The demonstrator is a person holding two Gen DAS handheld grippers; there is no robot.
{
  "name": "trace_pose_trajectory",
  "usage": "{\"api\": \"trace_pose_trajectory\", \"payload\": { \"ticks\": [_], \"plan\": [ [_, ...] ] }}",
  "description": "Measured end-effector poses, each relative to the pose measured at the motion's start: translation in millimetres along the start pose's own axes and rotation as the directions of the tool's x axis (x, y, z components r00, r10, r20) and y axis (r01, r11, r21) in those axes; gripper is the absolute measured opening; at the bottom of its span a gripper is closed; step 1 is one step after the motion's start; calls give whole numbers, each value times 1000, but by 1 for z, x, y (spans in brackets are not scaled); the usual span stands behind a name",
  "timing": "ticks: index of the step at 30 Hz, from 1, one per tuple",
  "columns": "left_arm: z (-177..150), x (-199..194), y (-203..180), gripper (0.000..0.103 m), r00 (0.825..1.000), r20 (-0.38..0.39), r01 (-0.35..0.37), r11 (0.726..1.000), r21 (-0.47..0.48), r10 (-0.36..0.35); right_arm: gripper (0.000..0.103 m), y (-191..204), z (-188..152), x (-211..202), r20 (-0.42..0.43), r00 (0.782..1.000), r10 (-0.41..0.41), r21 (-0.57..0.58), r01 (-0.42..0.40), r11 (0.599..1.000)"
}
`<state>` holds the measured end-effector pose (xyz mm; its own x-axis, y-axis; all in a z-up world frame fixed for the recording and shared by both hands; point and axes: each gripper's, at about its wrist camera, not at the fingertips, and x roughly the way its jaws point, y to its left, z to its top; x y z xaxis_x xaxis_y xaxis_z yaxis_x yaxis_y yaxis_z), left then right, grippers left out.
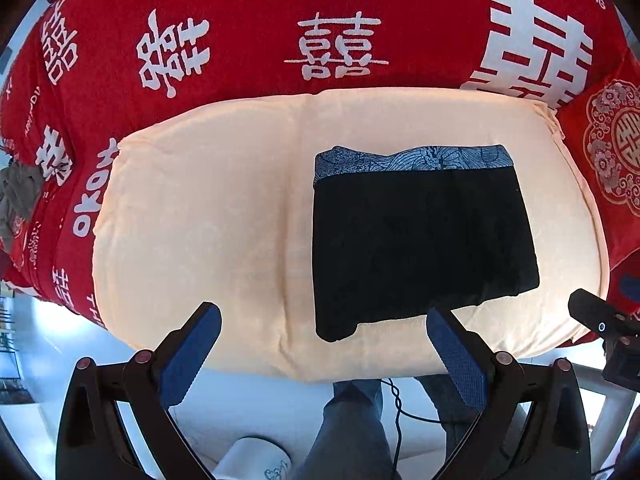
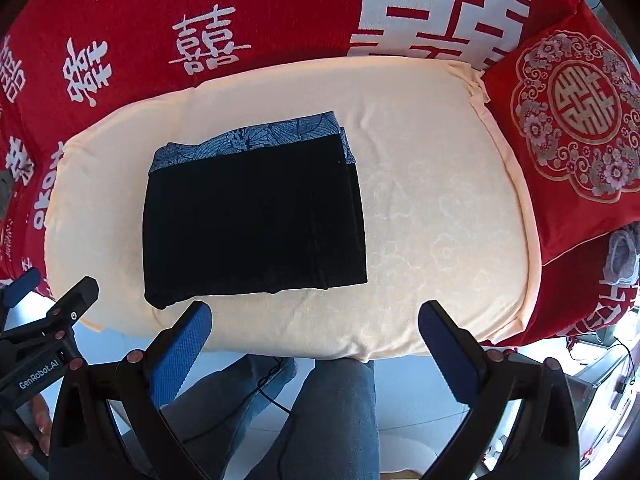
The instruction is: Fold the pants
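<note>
The black pants (image 1: 420, 240) lie folded into a compact rectangle on the cream towel (image 1: 208, 216), with the blue patterned waistband (image 1: 412, 162) at the far edge. They also show in the right wrist view (image 2: 256, 220) on the towel (image 2: 432, 208). My left gripper (image 1: 324, 320) is open and empty, held above the towel's near edge, just short of the pants. My right gripper (image 2: 314, 318) is open and empty, near the towel's front edge, to the right of the pants. The left gripper's body shows at the left of the right wrist view (image 2: 48, 328).
The towel lies on a red bedspread (image 1: 240, 40) with white characters. A red embroidered cushion (image 2: 576, 120) sits at the right. The person's jeans-clad legs (image 2: 328, 412) and a black cable (image 1: 396, 400) are below the bed edge, over a white floor.
</note>
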<state>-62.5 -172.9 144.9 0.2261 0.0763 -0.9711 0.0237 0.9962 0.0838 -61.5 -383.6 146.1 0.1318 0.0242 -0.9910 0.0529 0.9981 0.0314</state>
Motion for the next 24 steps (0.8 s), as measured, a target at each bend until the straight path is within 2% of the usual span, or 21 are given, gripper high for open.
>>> {"api": "trace_pose_trajectory", "payload": {
  "ticks": [24],
  "plan": [
    [2,-6,9,103,1000,4,28,1000,-4,-28,103,18,8,-14,9,999,-49,-28,49,998]
  ]
}}
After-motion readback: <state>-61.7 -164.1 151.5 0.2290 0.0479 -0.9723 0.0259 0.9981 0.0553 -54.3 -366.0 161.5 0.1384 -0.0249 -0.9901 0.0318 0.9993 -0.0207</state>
